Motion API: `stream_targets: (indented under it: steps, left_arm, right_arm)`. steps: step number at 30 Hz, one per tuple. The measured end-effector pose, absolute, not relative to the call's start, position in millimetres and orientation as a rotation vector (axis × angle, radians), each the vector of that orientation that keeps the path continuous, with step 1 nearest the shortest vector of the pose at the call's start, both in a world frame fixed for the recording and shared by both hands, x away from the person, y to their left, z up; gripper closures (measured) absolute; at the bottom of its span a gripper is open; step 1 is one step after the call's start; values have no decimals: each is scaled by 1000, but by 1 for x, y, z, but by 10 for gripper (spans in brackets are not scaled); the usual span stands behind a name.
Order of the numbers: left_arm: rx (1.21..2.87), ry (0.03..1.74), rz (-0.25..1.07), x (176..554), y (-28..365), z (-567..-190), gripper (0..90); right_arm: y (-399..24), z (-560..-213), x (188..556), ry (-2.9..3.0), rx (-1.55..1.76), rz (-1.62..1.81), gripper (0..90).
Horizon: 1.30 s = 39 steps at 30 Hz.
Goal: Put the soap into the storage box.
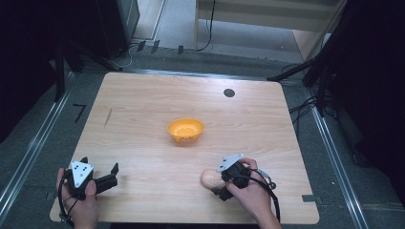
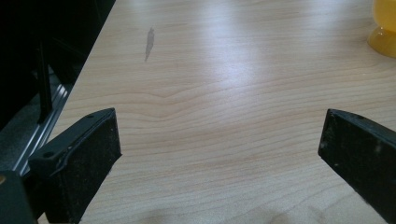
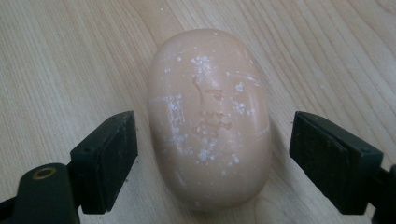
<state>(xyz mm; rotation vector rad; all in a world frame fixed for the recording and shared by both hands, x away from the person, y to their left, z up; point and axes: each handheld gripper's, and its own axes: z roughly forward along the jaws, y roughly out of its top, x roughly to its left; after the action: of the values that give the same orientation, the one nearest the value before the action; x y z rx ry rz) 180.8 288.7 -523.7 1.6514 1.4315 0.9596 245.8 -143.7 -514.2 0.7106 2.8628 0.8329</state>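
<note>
A pale beige, egg-shaped lump [image 3: 210, 116] with white specks lies on the wooden table [image 1: 143, 105] near its front right. My right gripper [image 3: 212, 140] reaches around it, one black jaw on each side with a gap to the lump on both, so it is open. From above, the lump [image 1: 208, 178] sits just left of the right gripper [image 1: 216, 183] and the hand that holds it. An orange bowl [image 1: 186, 130] stands at the table's middle. My left gripper [image 1: 113, 175] rests at the front left, open [image 2: 219, 140] over bare wood.
The orange bowl's edge [image 2: 385, 32] shows at the far right of the left gripper view. A small dark round mark [image 1: 229, 92] lies on the far part of the table, and a thin dark streak [image 1: 108, 117] on its left. Dark stands and cables surround the table.
</note>
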Motion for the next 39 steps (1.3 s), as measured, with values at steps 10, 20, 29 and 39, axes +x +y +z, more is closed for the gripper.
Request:
stream_targets:
  steps: [10,20,29,39]
  left_arm:
    - [1647,1435,957,181,289,-524,0]
    - [1649,1436,952,181,289,-524,0]
    - [1650,1435,950,181,289,-524,0]
    - [1650,1434,949,181,289,-524,0]
  right_arm:
    - [-138,-517,246,2864,685,814,203]
    - [-133,-520,246,2863,665,784,260]
    - [-133,-520,246,2867,664,782,308]
    - [-134,-520,247,2863,652,787,319]
